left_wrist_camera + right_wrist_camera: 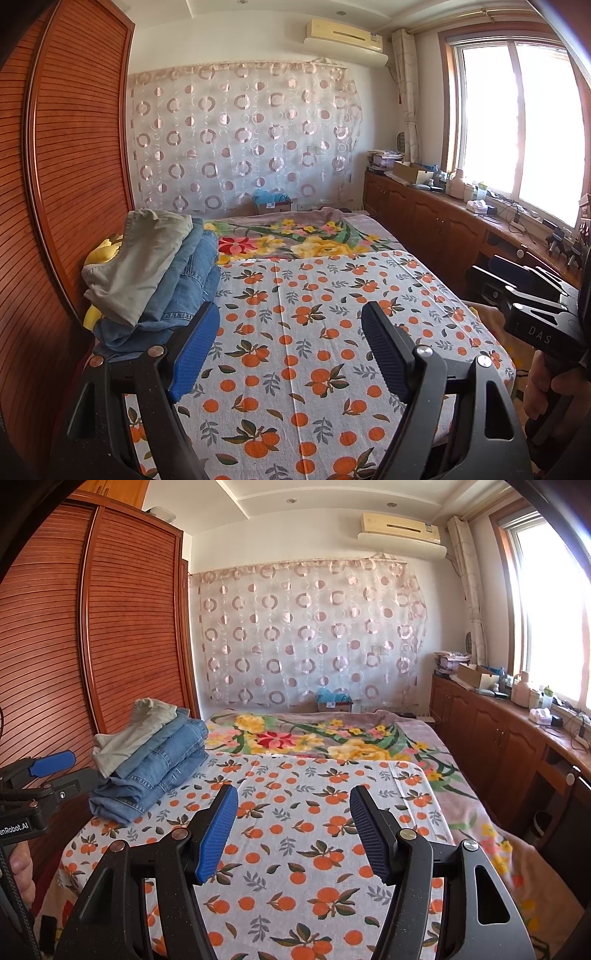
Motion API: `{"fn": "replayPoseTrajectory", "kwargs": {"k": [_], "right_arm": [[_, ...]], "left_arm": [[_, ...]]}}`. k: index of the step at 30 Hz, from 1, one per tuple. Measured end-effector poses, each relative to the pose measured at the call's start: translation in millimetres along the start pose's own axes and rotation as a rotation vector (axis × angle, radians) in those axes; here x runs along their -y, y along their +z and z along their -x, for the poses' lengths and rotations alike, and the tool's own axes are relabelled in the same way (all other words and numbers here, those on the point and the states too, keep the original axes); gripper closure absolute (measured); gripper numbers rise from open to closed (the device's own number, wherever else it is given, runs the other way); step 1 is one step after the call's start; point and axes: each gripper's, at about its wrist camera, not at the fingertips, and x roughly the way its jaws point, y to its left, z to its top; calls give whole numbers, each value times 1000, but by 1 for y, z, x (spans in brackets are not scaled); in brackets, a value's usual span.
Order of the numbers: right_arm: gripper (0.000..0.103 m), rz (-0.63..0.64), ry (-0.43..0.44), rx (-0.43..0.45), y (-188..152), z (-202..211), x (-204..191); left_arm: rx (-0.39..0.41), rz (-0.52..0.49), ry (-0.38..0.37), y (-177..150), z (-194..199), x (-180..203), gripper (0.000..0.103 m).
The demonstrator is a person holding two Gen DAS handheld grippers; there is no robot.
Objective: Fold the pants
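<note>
A stack of folded pants (155, 273) lies at the bed's left edge by the wardrobe: blue jeans (159, 768) below, a grey-green pair (136, 731) on top. My left gripper (291, 314) hovers open over the orange-print sheet (314, 332), nothing between its fingers, the stack just left of its left pad. My right gripper (293, 797) is open too, above the same sheet (314, 849), with the stack off to its left. Each gripper shows at the edge of the other's view: the right one (535, 295) and the left one (44, 771), each in a person's hand.
A slatted wooden wardrobe (74, 147) stands along the bed's left side. A flowered blanket (295, 236) covers the far half of the bed. Low wooden cabinets (424, 210) with clutter run under the window on the right. A patterned curtain (306, 635) hangs on the far wall.
</note>
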Motion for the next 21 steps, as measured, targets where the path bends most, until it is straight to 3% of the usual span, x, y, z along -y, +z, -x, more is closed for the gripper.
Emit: {"fn": "replayPoseTrajectory", "kwargs": {"k": [21], "right_arm": [[38, -2, 1, 0, -1, -1, 0]], "left_arm": [[3, 1, -5, 0, 1, 2, 23]]}}
